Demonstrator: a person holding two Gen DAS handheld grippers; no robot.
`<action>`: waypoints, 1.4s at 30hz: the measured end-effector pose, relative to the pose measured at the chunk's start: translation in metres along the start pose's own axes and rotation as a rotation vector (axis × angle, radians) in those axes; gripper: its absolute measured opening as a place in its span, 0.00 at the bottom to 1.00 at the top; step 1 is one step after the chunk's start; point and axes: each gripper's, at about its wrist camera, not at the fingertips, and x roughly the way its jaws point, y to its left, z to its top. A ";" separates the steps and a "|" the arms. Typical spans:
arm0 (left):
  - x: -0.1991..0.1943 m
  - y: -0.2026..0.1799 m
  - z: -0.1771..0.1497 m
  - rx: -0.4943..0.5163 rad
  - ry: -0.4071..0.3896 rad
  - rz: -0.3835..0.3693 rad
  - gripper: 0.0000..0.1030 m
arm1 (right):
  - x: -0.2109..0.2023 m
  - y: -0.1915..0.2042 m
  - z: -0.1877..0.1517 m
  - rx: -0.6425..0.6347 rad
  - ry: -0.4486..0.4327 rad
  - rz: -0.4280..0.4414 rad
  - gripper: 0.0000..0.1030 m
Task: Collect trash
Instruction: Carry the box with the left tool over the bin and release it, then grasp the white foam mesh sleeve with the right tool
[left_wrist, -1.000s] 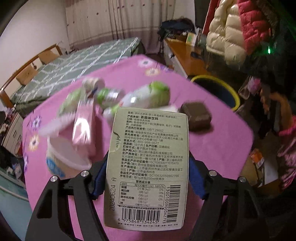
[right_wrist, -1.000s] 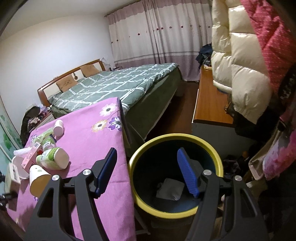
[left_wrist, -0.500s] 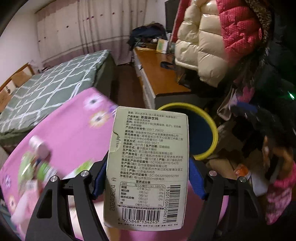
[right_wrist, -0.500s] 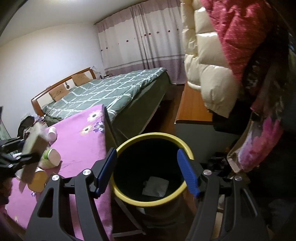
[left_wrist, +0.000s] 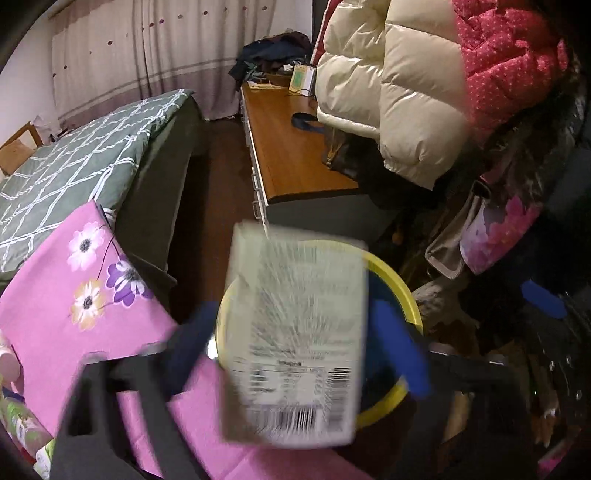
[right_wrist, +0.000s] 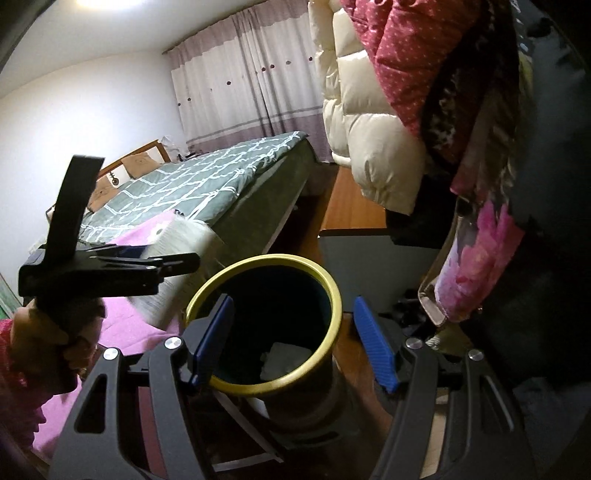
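Beside the bed (left_wrist: 85, 155) with its green quilted cover crossed by white lines, the bench (left_wrist: 55, 314) wears a smooth pink cloth printed with flowers. Just off its corner stands the round trash bin (right_wrist: 266, 325), dark inside with a glossy yellow rim; something pale and crumpled lies on its bottom.

Your left claw (left_wrist: 299, 332) has just been opening and now stands wide, its blue ribbed pads clear of the carton (left_wrist: 295, 343) between them. The carton is a flat, pale green-grey cardboard box, printed with small text and a barcode. Its long axis runs away from you along the fingers, barcode end nearest the camera, far end over the bin's rim. It is streaked with blur in both views, so it looks loose rather than gripped, though I can't be sure nothing touches it.

Your right claw (right_wrist: 295, 341) is about half open and holds nothing; the bin's mouth shows between its blue pads.

At the bench's near left edge, two small containers, one pink (left_wrist: 7, 363) and one green-labelled (left_wrist: 22, 424), are partly cut off.
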 end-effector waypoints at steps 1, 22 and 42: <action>-0.003 -0.001 0.000 -0.005 -0.015 0.009 0.93 | 0.000 0.000 0.000 0.000 0.002 0.001 0.63; -0.277 0.179 -0.196 -0.439 -0.255 0.495 0.95 | 0.052 0.177 -0.005 -0.247 0.100 0.274 0.63; -0.360 0.258 -0.322 -0.677 -0.286 0.661 0.95 | 0.133 0.520 0.000 -0.588 0.357 0.576 0.63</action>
